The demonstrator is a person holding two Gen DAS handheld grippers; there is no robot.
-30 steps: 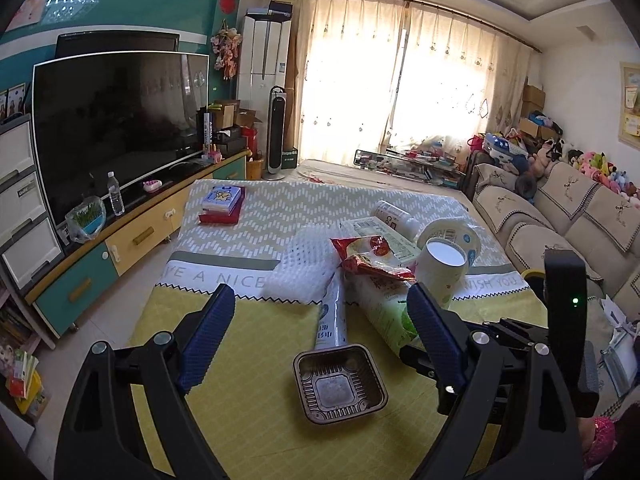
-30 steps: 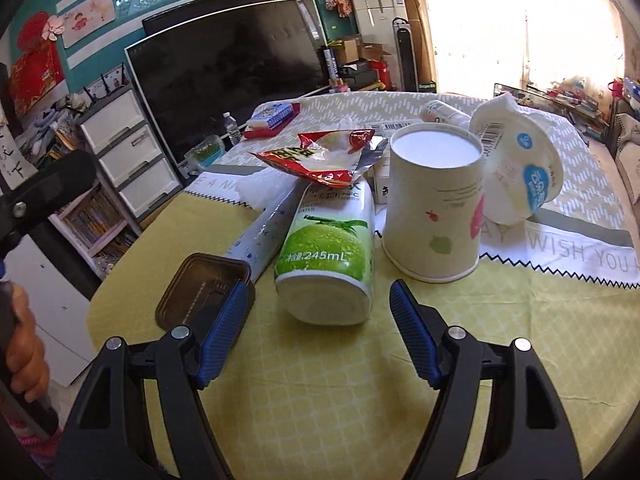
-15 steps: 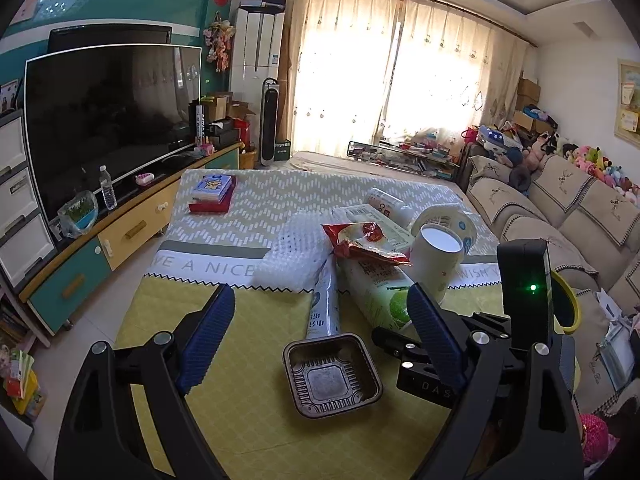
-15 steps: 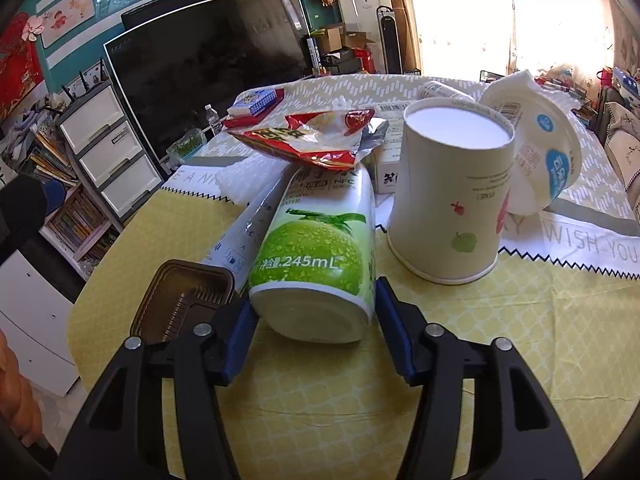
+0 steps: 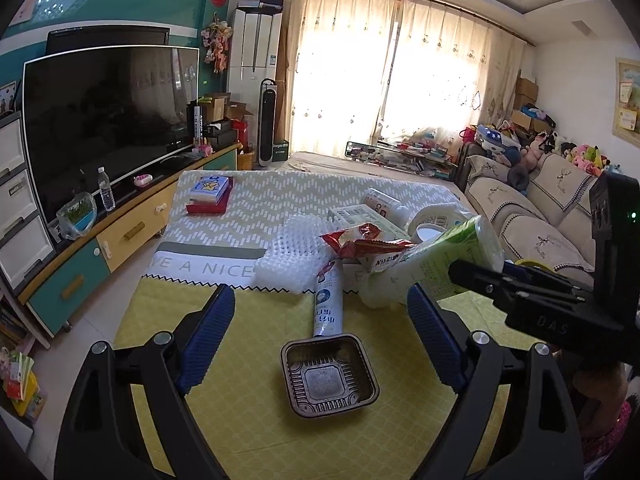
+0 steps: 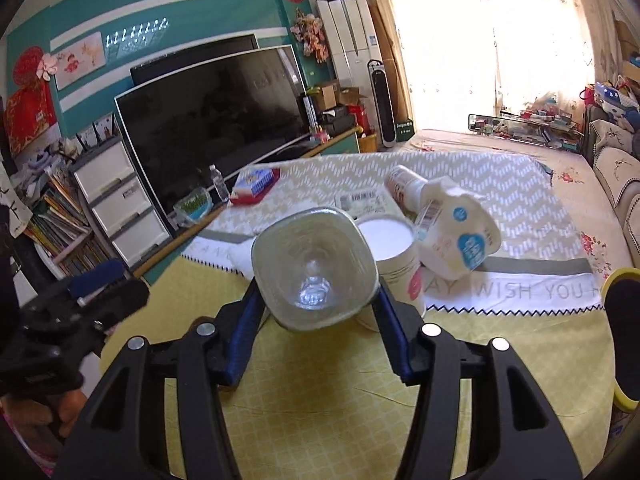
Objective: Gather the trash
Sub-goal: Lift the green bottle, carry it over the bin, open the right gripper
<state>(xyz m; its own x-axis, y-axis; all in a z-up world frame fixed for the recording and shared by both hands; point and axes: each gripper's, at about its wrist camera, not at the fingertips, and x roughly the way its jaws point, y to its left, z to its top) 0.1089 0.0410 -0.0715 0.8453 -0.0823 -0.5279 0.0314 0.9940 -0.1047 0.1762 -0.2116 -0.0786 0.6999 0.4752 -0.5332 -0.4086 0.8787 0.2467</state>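
Note:
My right gripper [image 6: 316,294] is shut on a clear plastic drink bottle [image 6: 312,268] with a green label, gripped near its base. The bottle [image 5: 436,256] hangs tilted above the yellow tablecloth [image 5: 256,420], base toward the right wrist camera. My left gripper [image 5: 320,296] stands open over the cloth with nothing between its fingers. Just ahead of it lies a brown plastic tray [image 5: 330,376], with a white tube-shaped wrapper [image 5: 329,304] beyond. A red snack bag [image 5: 360,240] and white foam mesh [image 5: 292,256] lie further back. A paper cup [image 6: 394,248] and a tipped yoghurt pot [image 6: 460,236] stand behind the bottle.
A red box with a book on it [image 5: 210,196] sits at the table's far left. A TV [image 5: 104,120] on a low cabinet runs along the left, a sofa [image 5: 540,208] along the right. A white bottle [image 6: 404,184] lies behind the cup.
My right gripper closed on the green-labelled bottle and lifted it off the cloth, its base now turned toward the camera. The left gripper stayed open and almost still.

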